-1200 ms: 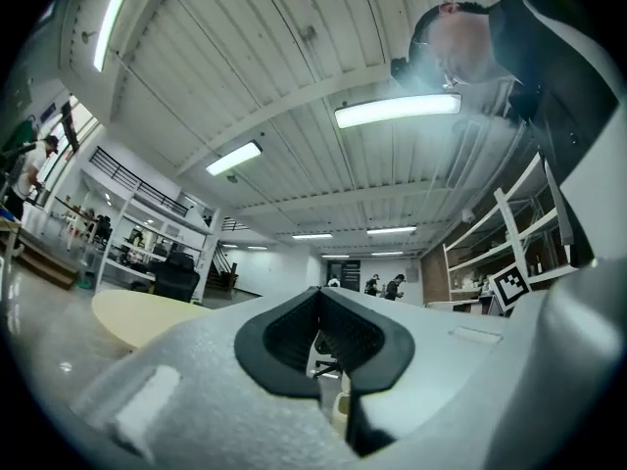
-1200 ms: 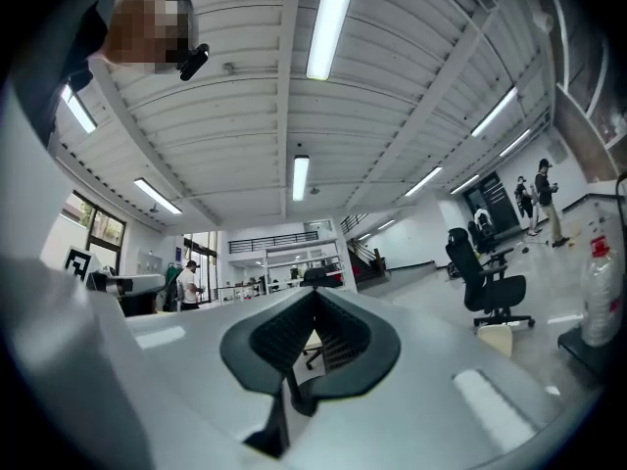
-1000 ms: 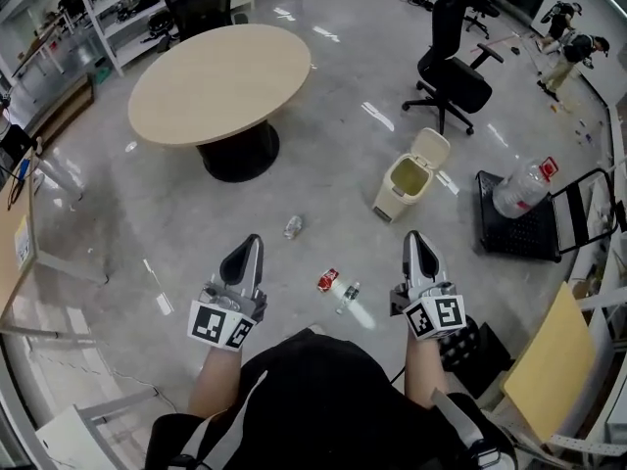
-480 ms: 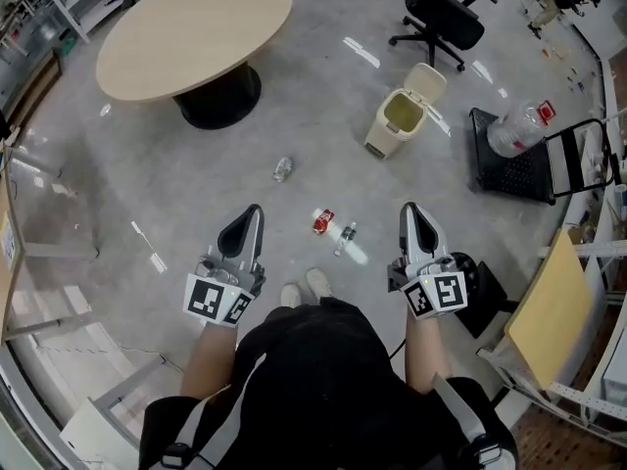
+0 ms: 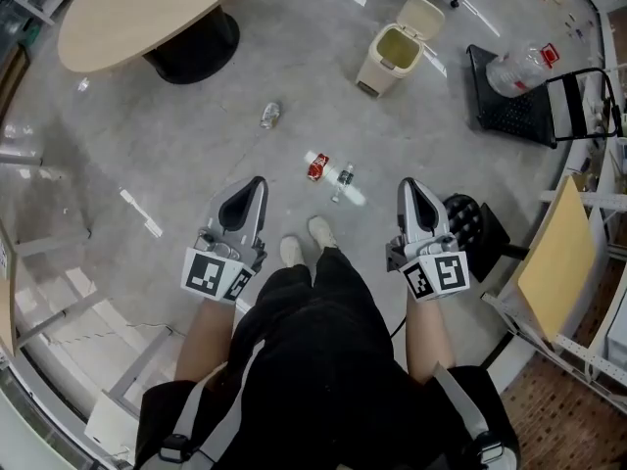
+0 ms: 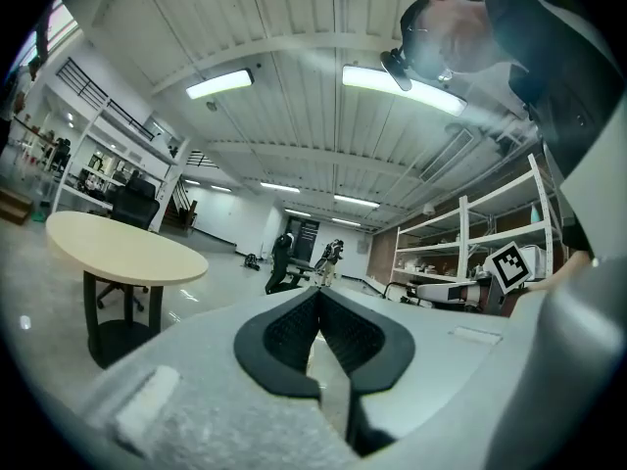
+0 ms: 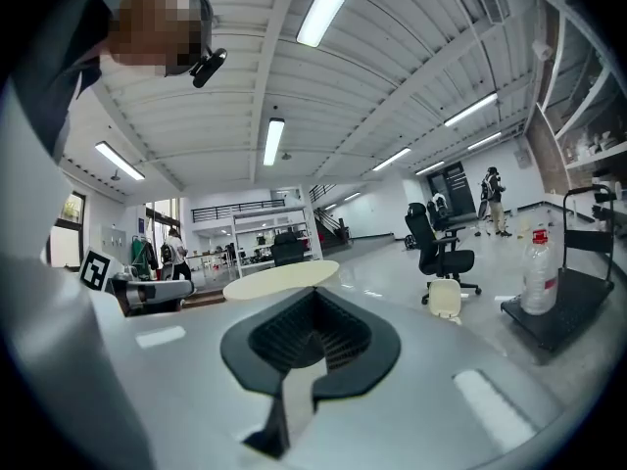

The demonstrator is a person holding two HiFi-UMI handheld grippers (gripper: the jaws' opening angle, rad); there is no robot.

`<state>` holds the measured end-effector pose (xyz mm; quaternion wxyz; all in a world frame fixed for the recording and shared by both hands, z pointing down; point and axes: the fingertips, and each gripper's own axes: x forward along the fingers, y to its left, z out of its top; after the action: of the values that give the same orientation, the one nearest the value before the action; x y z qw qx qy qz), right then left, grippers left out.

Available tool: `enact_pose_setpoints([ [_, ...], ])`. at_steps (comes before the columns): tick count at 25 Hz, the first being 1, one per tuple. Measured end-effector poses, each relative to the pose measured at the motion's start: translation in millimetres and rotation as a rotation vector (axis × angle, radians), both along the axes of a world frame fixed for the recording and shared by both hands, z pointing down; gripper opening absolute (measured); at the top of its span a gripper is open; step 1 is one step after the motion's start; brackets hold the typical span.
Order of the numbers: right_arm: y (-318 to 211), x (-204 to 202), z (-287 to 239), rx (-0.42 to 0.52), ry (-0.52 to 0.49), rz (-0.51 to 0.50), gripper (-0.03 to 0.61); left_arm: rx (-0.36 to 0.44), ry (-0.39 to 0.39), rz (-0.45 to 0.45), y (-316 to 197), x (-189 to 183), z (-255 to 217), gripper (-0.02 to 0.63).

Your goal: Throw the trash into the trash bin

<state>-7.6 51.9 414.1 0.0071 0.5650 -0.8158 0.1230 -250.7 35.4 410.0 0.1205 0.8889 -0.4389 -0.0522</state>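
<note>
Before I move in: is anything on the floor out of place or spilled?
Yes: a crushed clear bottle, a red can and a small bottle lie loose on the floor, short of the open trash bin.

Bare floor [image 5: 294, 57] separates the round table [image 5: 137, 8] from the trash bin [image 5: 376, 69].

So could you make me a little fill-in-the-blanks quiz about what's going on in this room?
1. The bin has its lid ___.
2. The can is ___ in colour.
3. The left gripper and the right gripper have their fingers shut and hold ___.

Missing words: open; red; nothing.
</note>
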Motion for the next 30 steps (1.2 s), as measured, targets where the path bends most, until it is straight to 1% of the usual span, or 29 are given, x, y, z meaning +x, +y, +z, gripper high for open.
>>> enact_pose_setpoints([
  [3, 1.5, 4.8, 10.6, -0.006, -0.016, 0.016, 0.006, -0.011, -0.013, 0.038, -2.2, 14.1, 9.7, 0.003],
  [6, 0.9, 15.4, 19.4, -0.019, -0.062, 0.04, 0.006, -0.022, -0.03, 0.063, -4.3, 27.6, 19.1, 0.003],
  [9, -8.7, 31.1, 16.8, -0.003, -0.082, 0.047, 0.006, -0.033, -0.046, 0.073, -18.2, 45.1, 25.9, 0.003],
  [12, -25.3, 59.8, 19.7, -0.004, -0.072, 0.044, 0.006, -0.024, -0.051, 0.071, -38.9, 75.1, 25.6, 0.003],
  [16, -53.2, 107.3, 38.8, -0.033, -0.074, 0.047, 0.006, -0.024, -0.071, 0.082, -66.1, 122.3, 33.7, 0.003],
  [21, -94.0, 149.3, 63.3, -0.068, -0.055, -0.005, 0.006, -0.053, -0.077, 0.061, -97.5, 169.5, 52.1, 0.003],
  [26, -128.3, 178.6, 84.7, -0.08, -0.021, -0.068, 0.006, -0.056, -0.048, -0.007, -119.7, 196.6, 60.4, 0.003],
  [30, -138.7, 182.8, 105.7, -0.081, 0.016, -0.095, 0.006, -0.069, -0.093, 0.009, -119.8, 206.5, 85.8, 0.003],
])
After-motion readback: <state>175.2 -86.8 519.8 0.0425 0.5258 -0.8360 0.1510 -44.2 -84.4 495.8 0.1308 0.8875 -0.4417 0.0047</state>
